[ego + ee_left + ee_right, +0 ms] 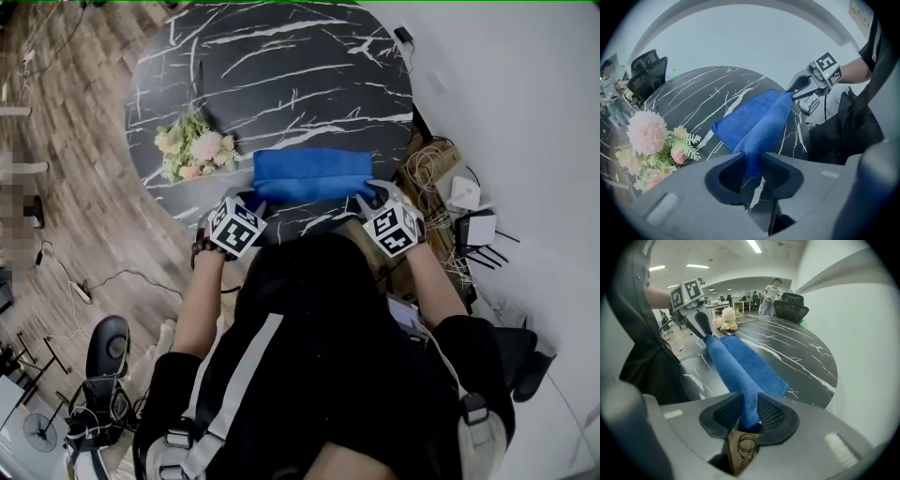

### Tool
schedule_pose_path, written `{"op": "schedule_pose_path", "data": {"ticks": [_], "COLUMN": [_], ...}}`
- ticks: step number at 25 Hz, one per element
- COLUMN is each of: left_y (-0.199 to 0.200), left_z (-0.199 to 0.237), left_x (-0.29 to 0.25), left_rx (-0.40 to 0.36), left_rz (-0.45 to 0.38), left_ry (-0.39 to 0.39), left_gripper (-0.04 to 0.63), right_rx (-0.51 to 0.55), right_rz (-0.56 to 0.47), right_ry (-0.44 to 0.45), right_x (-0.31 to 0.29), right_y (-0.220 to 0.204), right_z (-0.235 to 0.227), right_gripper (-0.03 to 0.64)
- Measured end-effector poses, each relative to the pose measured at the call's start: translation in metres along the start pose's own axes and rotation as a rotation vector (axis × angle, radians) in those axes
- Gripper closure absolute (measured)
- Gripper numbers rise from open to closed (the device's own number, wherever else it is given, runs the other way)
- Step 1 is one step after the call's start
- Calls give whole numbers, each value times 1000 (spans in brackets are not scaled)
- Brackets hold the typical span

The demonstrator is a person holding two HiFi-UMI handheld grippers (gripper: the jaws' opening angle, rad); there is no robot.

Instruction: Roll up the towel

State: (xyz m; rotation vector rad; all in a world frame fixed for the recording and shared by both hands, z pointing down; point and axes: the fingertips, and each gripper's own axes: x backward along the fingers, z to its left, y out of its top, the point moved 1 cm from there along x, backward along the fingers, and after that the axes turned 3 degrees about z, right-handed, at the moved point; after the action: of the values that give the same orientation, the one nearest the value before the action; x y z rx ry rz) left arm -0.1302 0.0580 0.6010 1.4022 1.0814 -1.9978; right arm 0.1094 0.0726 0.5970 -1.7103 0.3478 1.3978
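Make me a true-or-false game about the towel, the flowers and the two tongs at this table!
1. The towel is blue. True.
2. The flowers lie on top of the towel. False: they lie beside it on the table, towards the left tongs' side.
3. The left tongs and the right tongs each pinch one end of the towel's near edge. True.
4. The table is plain white. False: it is black with white veins.
5. The towel is already a tight roll. False: most of it lies flat, and only the near edge is lifted.
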Motion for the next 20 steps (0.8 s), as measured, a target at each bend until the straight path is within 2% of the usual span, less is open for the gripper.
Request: {"op": "schedule_pose_path", "data": {"ticks": [12, 20], "left_y": [21, 20], "left_z": [43, 47], "left_x": [-1, -11], "left_rx": [71, 98], "left_rz": [-33, -45], "left_ry": [120, 147], "left_gripper": [489, 491], "right_rx": [-68, -97], "right_rz": [-12, -18], "right_ry": [-32, -36], "right_x": [-11, -15], "right_y": [12, 15], "right_z": [-24, -29], "right_gripper": [506, 506]}}
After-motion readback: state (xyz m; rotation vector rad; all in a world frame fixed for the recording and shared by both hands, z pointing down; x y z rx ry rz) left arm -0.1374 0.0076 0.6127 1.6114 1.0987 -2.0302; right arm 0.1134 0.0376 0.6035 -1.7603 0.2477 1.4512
